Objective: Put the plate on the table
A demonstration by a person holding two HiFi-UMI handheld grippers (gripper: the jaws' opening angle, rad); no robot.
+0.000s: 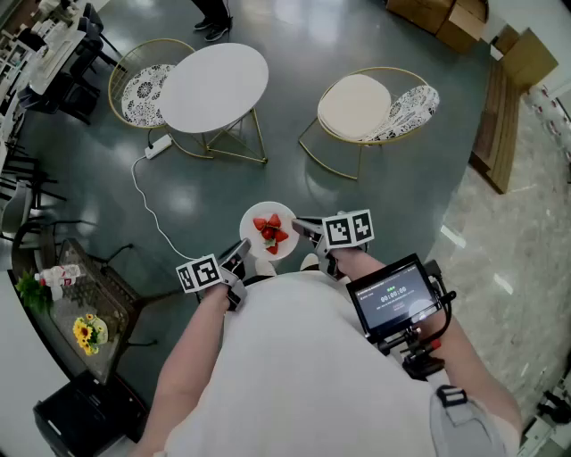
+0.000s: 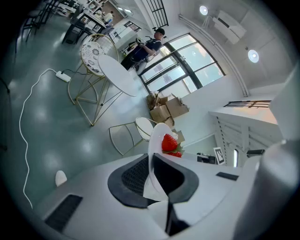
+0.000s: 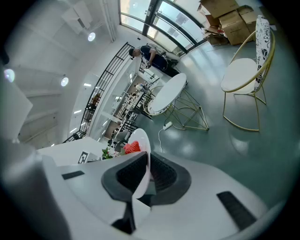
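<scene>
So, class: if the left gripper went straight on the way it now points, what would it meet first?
The left gripper is shut on the plate of strawberries; past it, probably the floor before the gold-framed chair, though depth is unclear.

plate [image 2: 157, 136] rim: swallowed by left tongs [image 2: 151, 174] and right tongs [image 3: 142, 176]
person [image 1: 212, 20] beyond the worktop [image 1: 214, 87]: just legs, rest cropped
boxes [image 1: 442, 13] right of worktop: cropped too

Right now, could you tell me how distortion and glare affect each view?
Head view: sharp, evenly lit, faint sheen on the floor. Left gripper view: heavy fisheye, dark corners, bright windows, plate rim slightly soft. Right gripper view: same fisheye bending, ceiling spotlights glaring.
</scene>
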